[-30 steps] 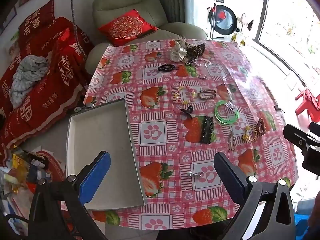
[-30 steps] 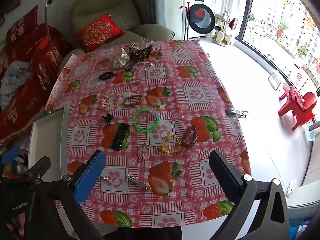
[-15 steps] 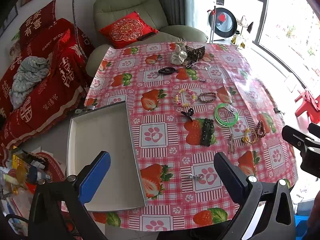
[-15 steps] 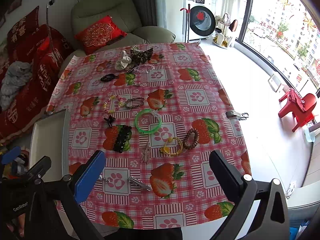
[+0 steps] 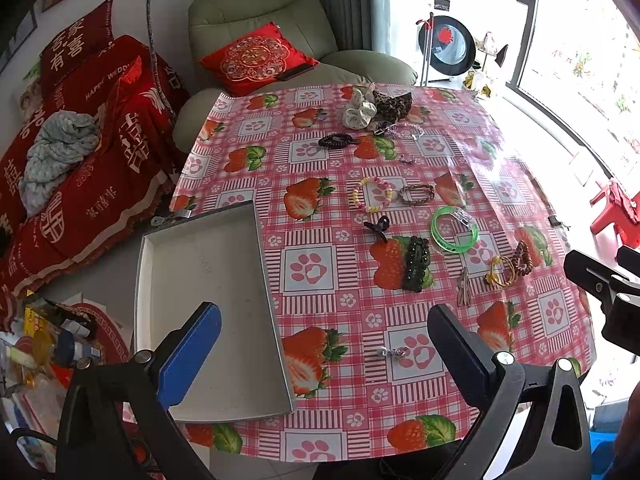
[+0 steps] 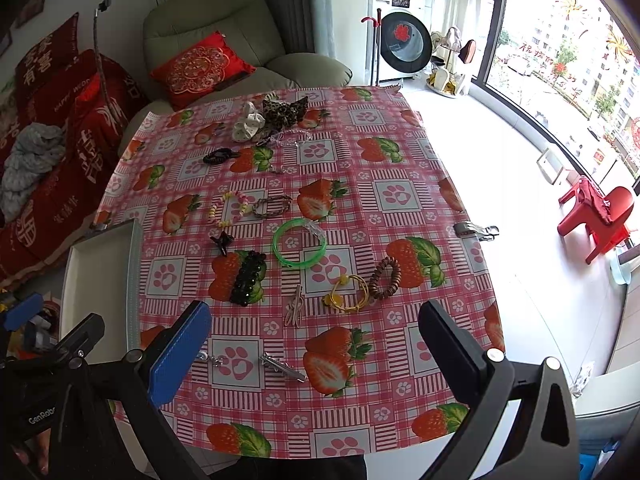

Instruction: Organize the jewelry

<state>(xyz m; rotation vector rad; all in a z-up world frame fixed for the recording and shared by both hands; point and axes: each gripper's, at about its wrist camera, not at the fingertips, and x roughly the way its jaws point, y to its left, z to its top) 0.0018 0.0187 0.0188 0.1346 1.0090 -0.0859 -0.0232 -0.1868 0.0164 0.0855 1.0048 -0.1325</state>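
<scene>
Left claw (image 5: 324, 344): I see its jaws wide apart, empty, above the near table edge.
Right claw (image 6: 314, 344): apart too, gripping nothing.
Table (image 6: 404, 148): glossy pink checked oilcloth with strawberries.
Tray (image 5: 200, 280): shallow grey rectangle at the left; the right view cuts it off.
Jewelry: translucent green bangle (image 6: 299, 243), beaded brown bracelet (image 6: 385, 277), black beaded clip (image 6: 248, 272), scattered mid-table.
Metal clip (image 6: 282, 366): only the right view shows it.
</scene>
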